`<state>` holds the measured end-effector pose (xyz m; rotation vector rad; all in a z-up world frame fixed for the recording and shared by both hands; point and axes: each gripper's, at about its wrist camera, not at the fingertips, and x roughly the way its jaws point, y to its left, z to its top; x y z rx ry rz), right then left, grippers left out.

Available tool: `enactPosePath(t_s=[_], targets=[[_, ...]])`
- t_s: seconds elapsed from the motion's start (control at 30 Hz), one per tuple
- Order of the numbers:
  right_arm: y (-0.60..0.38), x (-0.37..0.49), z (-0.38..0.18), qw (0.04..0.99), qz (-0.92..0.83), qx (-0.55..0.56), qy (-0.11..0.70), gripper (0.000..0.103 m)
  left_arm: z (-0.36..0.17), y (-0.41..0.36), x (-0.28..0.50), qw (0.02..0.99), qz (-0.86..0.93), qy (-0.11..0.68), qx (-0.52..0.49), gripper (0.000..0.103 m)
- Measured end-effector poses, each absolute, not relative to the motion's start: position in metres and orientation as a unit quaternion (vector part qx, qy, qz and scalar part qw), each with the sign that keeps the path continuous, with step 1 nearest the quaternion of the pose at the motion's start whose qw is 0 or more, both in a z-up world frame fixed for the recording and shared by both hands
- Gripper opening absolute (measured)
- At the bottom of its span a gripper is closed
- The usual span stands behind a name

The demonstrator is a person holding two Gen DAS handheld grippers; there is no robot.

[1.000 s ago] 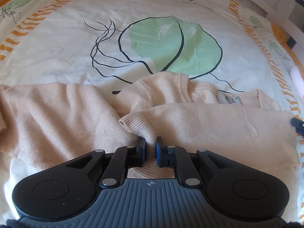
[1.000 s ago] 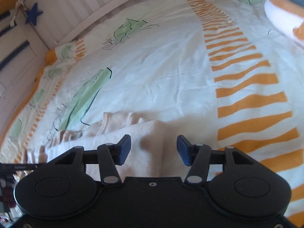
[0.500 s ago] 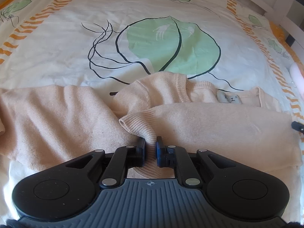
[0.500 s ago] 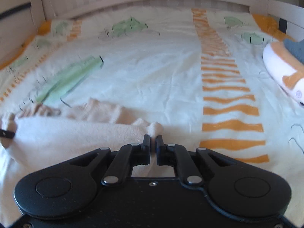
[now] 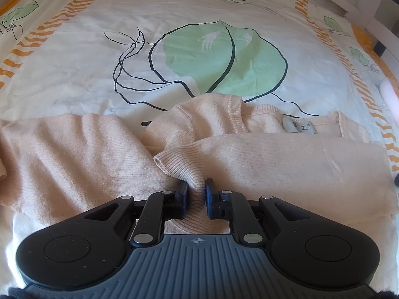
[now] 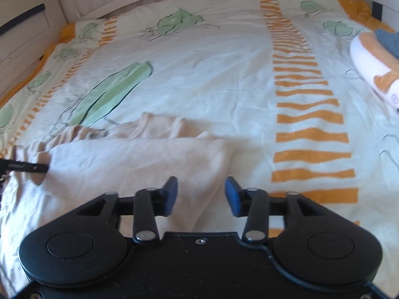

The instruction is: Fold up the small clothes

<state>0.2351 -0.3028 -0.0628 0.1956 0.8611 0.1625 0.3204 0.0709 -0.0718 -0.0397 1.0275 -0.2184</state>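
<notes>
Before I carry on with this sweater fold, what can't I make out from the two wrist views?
- Sweater near hem: left wrist view, hidden behind the left gripper body.
- Sweater's far-left end: left wrist view, cut off by the frame edge.
- Neck label text: left wrist view, too small to read.
- Cloth under the right gripper: right wrist view, blurred; contact unclear.
- Plush toy: right wrist view, cut off at the right edge.

sweater [image 5: 274, 159] on bedspread [image 5: 74, 74]

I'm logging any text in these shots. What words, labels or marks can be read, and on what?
Neck tag on the sweater: two dark marks, too small to read.
Black bar at the left edge of the right wrist view: small print, too blurred to read.
Nothing else carries text.
</notes>
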Motion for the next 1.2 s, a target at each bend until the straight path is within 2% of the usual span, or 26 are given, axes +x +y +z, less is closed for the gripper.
enactPosePath(t_s=[0.13,0.23,0.27,0.3,0.33,0.4,0.47,0.5,0.67,0.83,1.0,1.2], targets=[[-0.287,0.234,-0.084,0.880,0.052,0.024,0.472,0.061,-0.073,0.075,0.319,0.865,-0.112,0.488,-0.033,0.018],[-0.287,0.232,-0.079,0.883,0.042,0.024,0.467,0.062,-0.078,0.086,0.318,0.857,-0.150,0.486,-0.083,0.040],[-0.287,0.231,-0.075,0.886,0.037,0.019,0.462,0.065,-0.080,0.089,0.318,0.851,-0.164,0.488,-0.101,0.051],[-0.285,0.228,-0.070,0.891,0.030,0.011,0.453,0.066,-0.081,0.091,0.318,0.848,-0.172,0.488,-0.116,0.057],[-0.282,0.226,-0.066,0.896,0.025,0.002,0.443,0.066,-0.081,0.092,0.317,0.847,-0.173,0.487,-0.123,0.058],[-0.278,0.220,-0.056,0.907,0.030,-0.004,0.420,0.078,-0.081,0.089,0.315,0.851,-0.174,0.483,-0.116,0.060],[-0.274,0.214,-0.048,0.918,0.045,0.009,0.393,0.102,-0.081,0.083,0.312,0.854,-0.181,0.477,-0.102,0.067],[-0.272,0.213,-0.047,0.922,0.054,0.016,0.383,0.103,-0.081,0.081,0.311,0.856,-0.183,0.475,-0.096,0.071],[-0.249,0.220,-0.059,0.924,0.090,0.014,0.370,0.103,-0.072,0.088,0.298,0.876,-0.141,0.454,-0.079,0.075],[-0.238,0.231,-0.073,0.915,0.113,0.018,0.386,0.103,-0.082,0.115,0.297,0.873,-0.093,0.471,-0.082,0.075],[-0.243,0.235,-0.086,0.904,0.100,0.010,0.415,0.103,-0.078,0.130,0.292,0.880,-0.076,0.462,-0.087,0.075],[-0.244,0.233,-0.081,0.906,0.109,0.023,0.408,0.103,-0.065,0.150,0.278,0.890,-0.048,0.438,-0.119,0.076]])
